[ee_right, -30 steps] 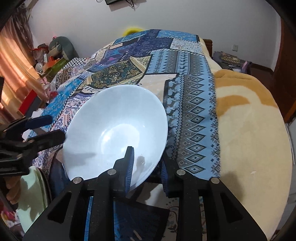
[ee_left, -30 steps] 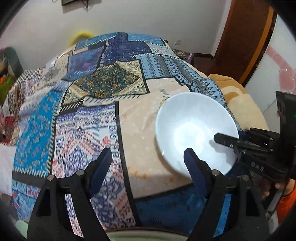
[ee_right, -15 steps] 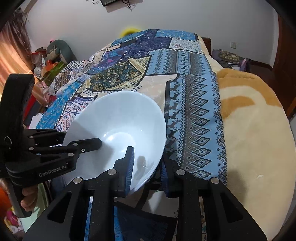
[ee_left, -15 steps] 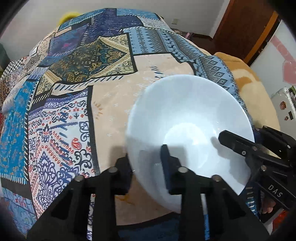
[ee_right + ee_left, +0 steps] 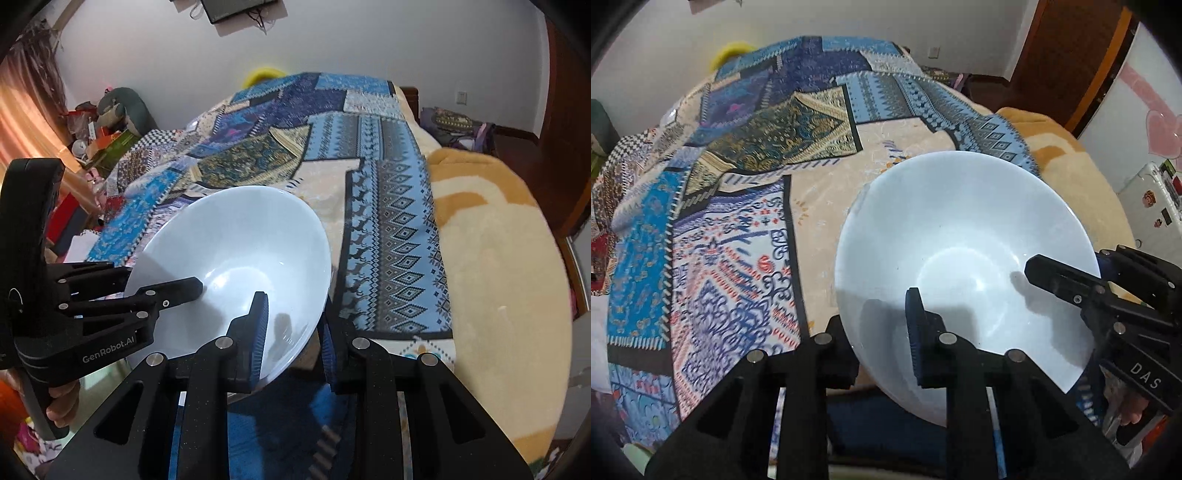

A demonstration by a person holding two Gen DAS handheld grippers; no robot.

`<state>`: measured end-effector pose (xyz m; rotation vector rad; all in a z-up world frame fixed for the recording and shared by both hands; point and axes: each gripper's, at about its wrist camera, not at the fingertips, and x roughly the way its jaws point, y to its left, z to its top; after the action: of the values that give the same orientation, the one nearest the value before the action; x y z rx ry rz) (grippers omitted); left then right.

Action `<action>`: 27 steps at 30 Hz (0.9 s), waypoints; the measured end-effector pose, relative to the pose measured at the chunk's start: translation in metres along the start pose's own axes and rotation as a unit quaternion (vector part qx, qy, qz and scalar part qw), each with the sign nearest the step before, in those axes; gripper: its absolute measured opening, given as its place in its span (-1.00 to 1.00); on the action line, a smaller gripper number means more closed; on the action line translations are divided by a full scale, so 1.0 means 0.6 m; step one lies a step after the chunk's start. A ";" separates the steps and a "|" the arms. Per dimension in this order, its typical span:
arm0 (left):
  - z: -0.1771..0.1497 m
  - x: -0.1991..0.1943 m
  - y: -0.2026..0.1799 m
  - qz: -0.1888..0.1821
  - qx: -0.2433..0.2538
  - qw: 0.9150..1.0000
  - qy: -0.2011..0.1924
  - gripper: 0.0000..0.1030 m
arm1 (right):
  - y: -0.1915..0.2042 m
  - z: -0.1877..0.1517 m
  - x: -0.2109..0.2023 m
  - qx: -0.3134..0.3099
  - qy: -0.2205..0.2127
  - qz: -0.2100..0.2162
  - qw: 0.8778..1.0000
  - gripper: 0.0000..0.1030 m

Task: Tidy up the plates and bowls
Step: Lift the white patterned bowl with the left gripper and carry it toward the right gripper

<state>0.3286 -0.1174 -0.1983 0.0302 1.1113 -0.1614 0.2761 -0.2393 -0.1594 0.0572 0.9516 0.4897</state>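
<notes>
— Patchwork quilt (image 5: pixel 746 206) in blues and golds covers the bed, with a cream and tan blanket (image 5: pixel 498 258) along its right side. Where is the bowl?

— White bowl (image 5: pixel 964 251) sits tilted above the quilt's near edge, gripped at two places on its rim.

— By which?

— Left hand-held gripper (image 5: pixel 882 332) is closed on the near rim, one finger inside the bowl, one outside. Right hand-held gripper (image 5: pixel 295 332) is clamped the same way on the bowl's (image 5: pixel 236 266) rim from the other side.

— Anyone visible?

— Fingertips (image 5: pixel 59 406) around the left handle.
</notes>
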 end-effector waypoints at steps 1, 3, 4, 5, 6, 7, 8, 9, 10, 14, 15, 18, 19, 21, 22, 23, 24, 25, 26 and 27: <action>-0.004 -0.009 0.000 -0.002 0.000 1.000 -0.002 -0.58 | 0.007 -0.001 -0.008 -0.004 -0.002 0.000 1.000 -0.53; -0.014 -0.031 0.004 -0.012 -0.006 1.000 -0.004 -0.58 | 0.018 -0.003 -0.023 -0.008 -0.006 0.003 1.000 -0.53; -0.019 -0.042 0.005 -0.016 -0.007 1.000 -0.007 -0.58 | 0.026 -0.004 -0.030 -0.011 -0.007 0.004 1.000 -0.53; -0.026 -0.055 0.005 -0.018 -0.007 1.000 -0.012 -0.59 | 0.033 -0.006 -0.037 -0.015 -0.009 0.004 1.000 -0.54; -0.032 -0.067 0.005 -0.018 -0.007 1.000 -0.017 -0.58 | 0.042 -0.009 -0.046 -0.018 -0.013 0.004 1.000 -0.53; -0.038 -0.078 0.005 -0.018 -0.006 1.000 -0.022 -0.58 | 0.050 -0.012 -0.053 -0.022 -0.016 0.003 1.000 -0.53; -0.046 -0.090 0.005 -0.017 -0.003 0.999 -0.027 -0.58 | 0.056 -0.012 -0.058 -0.025 -0.019 0.001 0.999 -0.53; -0.053 -0.101 0.005 -0.015 0.000 0.999 -0.032 -0.58 | 0.066 -0.015 -0.066 -0.030 -0.024 -0.001 0.999 -0.53; -0.059 -0.111 0.006 -0.014 0.001 0.999 -0.036 -0.58 | 0.073 -0.017 -0.071 -0.032 -0.027 -0.001 0.999 -0.53; -0.086 -0.149 0.016 -0.011 -0.002 0.999 -0.050 -0.59 | 0.099 -0.025 -0.083 -0.038 -0.036 0.000 0.999 -0.53; -0.091 -0.156 0.019 -0.011 -0.004 0.998 -0.054 -0.58 | 0.109 -0.027 -0.086 -0.041 -0.040 0.001 0.998 -0.53; -0.111 -0.182 0.031 -0.008 -0.010 0.998 -0.068 -0.59 | 0.133 -0.034 -0.093 -0.048 -0.048 0.001 0.998 -0.53; -0.118 -0.189 0.035 -0.007 -0.011 0.997 -0.072 -0.59 | 0.142 -0.037 -0.095 -0.052 -0.051 0.002 0.997 -0.53; -0.133 -0.206 0.044 -0.005 -0.017 0.996 -0.082 -0.59 | 0.155 -0.041 -0.098 -0.055 -0.055 0.004 0.997 -0.53; -0.139 -0.213 0.048 -0.003 -0.019 0.996 -0.086 -0.59 | 0.165 -0.045 -0.100 -0.059 -0.057 0.006 0.997 -0.53; -0.147 -0.222 0.054 -0.002 -0.023 0.995 -0.092 -0.59 | 0.171 -0.047 -0.101 -0.061 -0.057 0.008 0.996 -0.53; -0.153 -0.229 0.059 -0.002 -0.026 0.995 -0.096 -0.59 | 0.180 -0.050 -0.101 -0.065 -0.057 0.010 0.996 -0.53; -0.162 -0.238 0.067 -0.004 -0.031 0.995 -0.100 -0.59 | 0.187 -0.052 -0.101 -0.069 -0.056 0.011 0.996 -0.53; -0.169 -0.245 0.073 -0.007 -0.035 0.994 -0.102 -0.58 | 0.194 -0.056 -0.102 -0.072 -0.056 0.012 0.996 -0.53; -0.175 -0.251 0.079 -0.009 -0.038 0.994 -0.104 -0.58 | 0.202 -0.058 -0.101 -0.076 -0.056 0.013 0.995 -0.53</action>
<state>0.1767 -0.0425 -0.1130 -0.0638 0.9090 -0.1341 0.1737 -0.1631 -0.1019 -0.0400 0.8022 0.5757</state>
